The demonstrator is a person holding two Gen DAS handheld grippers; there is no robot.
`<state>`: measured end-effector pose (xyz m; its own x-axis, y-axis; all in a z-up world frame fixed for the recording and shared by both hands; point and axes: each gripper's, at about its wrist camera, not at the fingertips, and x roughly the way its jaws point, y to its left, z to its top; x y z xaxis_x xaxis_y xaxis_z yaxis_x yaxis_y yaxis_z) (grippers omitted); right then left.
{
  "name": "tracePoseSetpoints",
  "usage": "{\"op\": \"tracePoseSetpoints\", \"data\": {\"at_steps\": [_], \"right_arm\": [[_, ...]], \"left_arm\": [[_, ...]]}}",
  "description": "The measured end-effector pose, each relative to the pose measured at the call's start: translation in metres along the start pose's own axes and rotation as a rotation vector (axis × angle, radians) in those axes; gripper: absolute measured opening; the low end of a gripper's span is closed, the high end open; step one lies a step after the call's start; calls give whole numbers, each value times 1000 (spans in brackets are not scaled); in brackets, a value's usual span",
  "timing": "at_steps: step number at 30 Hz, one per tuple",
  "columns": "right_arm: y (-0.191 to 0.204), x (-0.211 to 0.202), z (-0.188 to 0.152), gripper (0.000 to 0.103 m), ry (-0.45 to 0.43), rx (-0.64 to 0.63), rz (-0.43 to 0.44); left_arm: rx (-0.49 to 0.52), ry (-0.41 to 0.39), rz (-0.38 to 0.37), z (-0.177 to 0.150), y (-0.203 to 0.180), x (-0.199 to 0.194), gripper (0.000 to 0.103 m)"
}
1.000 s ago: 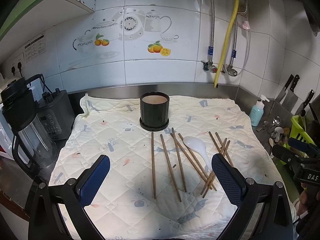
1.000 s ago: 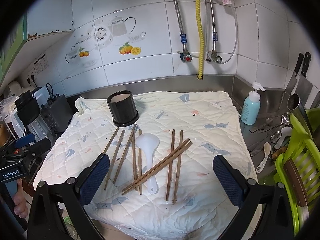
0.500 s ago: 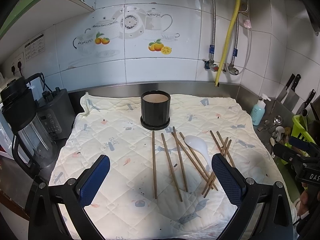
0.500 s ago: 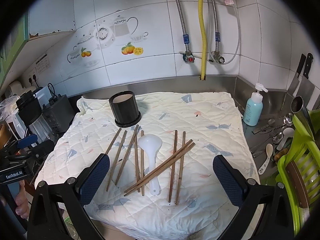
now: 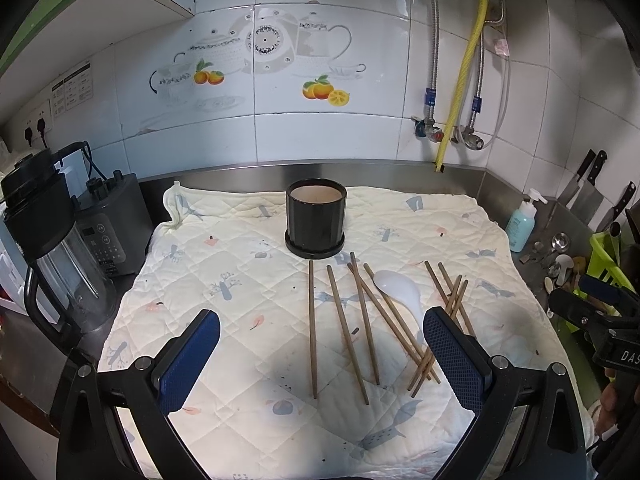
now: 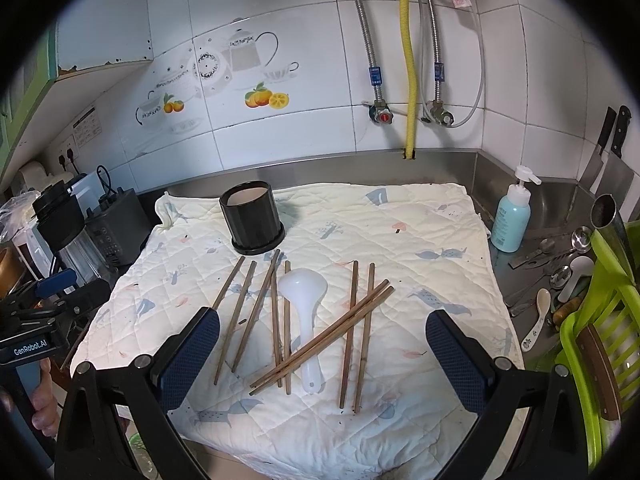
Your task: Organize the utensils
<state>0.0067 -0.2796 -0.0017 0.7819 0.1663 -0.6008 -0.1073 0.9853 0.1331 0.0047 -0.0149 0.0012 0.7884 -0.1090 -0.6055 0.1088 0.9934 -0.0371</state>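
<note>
Several brown wooden chopsticks [image 5: 312, 328] [image 6: 244, 318] lie scattered on a quilted cloth [image 5: 224, 264] [image 6: 420, 236], some crossing each other. A white plastic spoon [image 5: 400, 292] [image 6: 306, 312] lies among them. A black round holder [image 5: 315, 222] [image 6: 252, 218] stands upright behind them, with nothing sticking out of it. My left gripper [image 5: 320, 356] is open and empty above the near cloth. My right gripper [image 6: 322, 356] is open and empty, also above the near edge. Each gripper's body shows at the edge of the other's view.
A blender [image 5: 44, 240] and a dark appliance [image 5: 110, 224] stand left of the cloth. At the right are a blue soap bottle [image 6: 512, 216], loose spoons [image 6: 560, 276], a green rack [image 6: 600, 340] and knives [image 6: 612, 148] on the wall. Pipes [image 6: 408, 56] run down the tiles.
Both grippers have moved slightly forward and lower towards the cloth, so the utensils look a little nearer. Nothing on the cloth has moved.
</note>
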Motion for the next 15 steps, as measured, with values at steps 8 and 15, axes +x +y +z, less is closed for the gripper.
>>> {"op": "tracePoseSetpoints", "data": {"at_steps": [8, 15], "right_arm": [[0, 6, 2, 103, 10, 7, 2], [-5, 10, 2, 103, 18, 13, 8]], "left_arm": [[-4, 13, 1, 4, 1, 9, 103], [-4, 21, 1, 4, 2, 14, 103]]}}
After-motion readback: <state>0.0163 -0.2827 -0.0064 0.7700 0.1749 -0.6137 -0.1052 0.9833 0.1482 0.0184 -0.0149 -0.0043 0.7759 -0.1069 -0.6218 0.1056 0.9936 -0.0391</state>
